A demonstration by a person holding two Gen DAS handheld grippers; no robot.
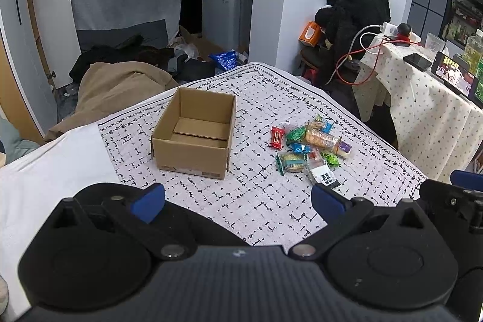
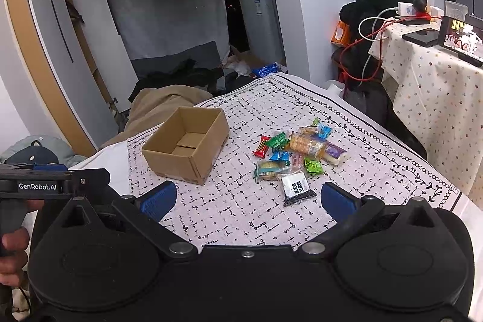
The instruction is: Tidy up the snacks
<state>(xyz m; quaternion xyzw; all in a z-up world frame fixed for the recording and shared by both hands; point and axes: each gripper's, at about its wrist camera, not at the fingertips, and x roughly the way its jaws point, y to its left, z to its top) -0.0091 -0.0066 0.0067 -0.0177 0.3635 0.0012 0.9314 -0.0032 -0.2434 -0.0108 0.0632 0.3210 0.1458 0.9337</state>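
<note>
Ahead of both grippers: a table [image 1: 256, 201] under a white cloth printed with black dashes carried every task item.
Left gripper [image 1: 238, 201]: blue-padded jaws stood wide apart, released, holding nothing, hovering above the near edge of the cloth.
Right gripper [image 2: 249, 198]: jaws likewise spread wide and empty, raised above the cloth.
Cardboard box [image 1: 194, 135]: sat open-topped and upright, ahead and slightly left of the left gripper; only its folded bottom flaps showed inside.
Snack pile [image 1: 311, 147]: lay loose on the cloth, ahead and to the right of the left gripper, directly ahead of the right gripper, near the box but apart from it.
Red packet [image 2: 261, 146]: lay at the pile's edge nearest the box.
Biscuit sleeve [image 2: 314, 147]: clear wrapper, rested across the far middle of the pile, touching green and blue packets.
Black-and-white packet [image 2: 297, 188]: nearest item to the right gripper, just beyond its open fingertips.
Hand [image 2: 12, 255]: gripped a black handle at the left edge of the right wrist view, below a bar marked GenRobot.AI.
</note>
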